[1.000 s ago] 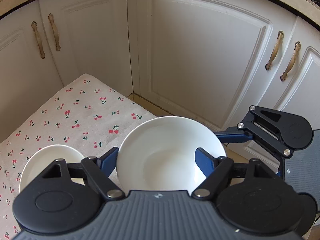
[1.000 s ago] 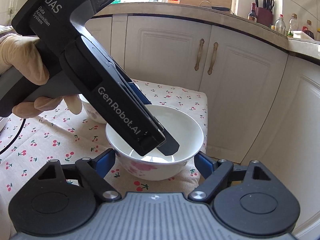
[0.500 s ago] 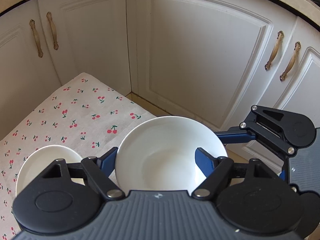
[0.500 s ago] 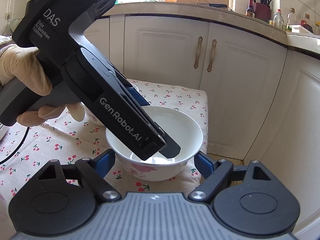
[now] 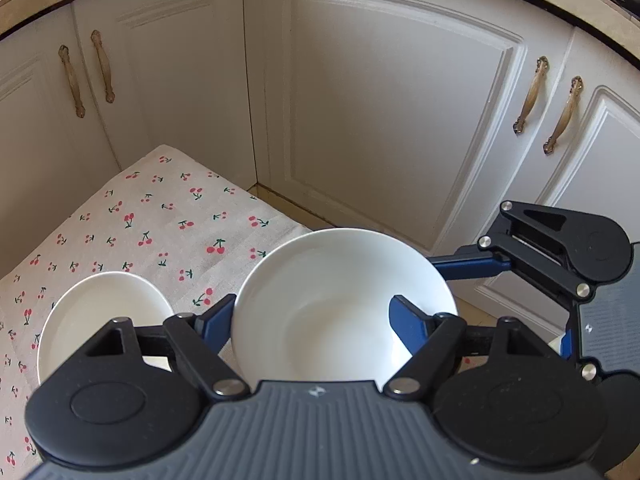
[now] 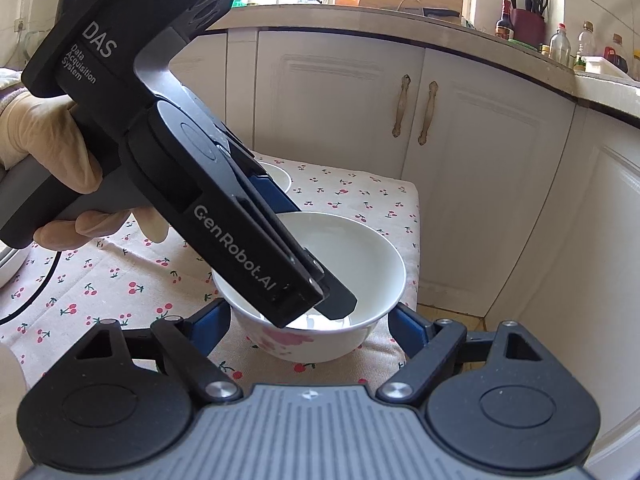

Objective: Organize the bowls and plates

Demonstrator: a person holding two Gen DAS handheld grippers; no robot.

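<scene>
A white bowl [image 5: 340,304] with a pink flower on its side [image 6: 360,256] sits near the corner of the cherry-print cloth [image 5: 160,224]. My left gripper [image 5: 312,316] is open above it, one finger outside the left rim and one inside the bowl. My right gripper [image 6: 310,320] is open, its fingers on either side of the same bowl. A second white bowl [image 5: 100,316] sits to the left on the cloth, partly hidden in the right wrist view [image 6: 278,176].
White cabinet doors [image 5: 380,120] with bronze handles [image 5: 530,94] stand close behind the table. The table edge [image 6: 414,248] drops to the floor just right of the bowl. A countertop holds bottles [image 6: 558,44] and a knife holder [image 6: 528,20].
Both grippers have barely moved; the left one has shifted slightly over the bowl. The bowl stays on the cloth.
</scene>
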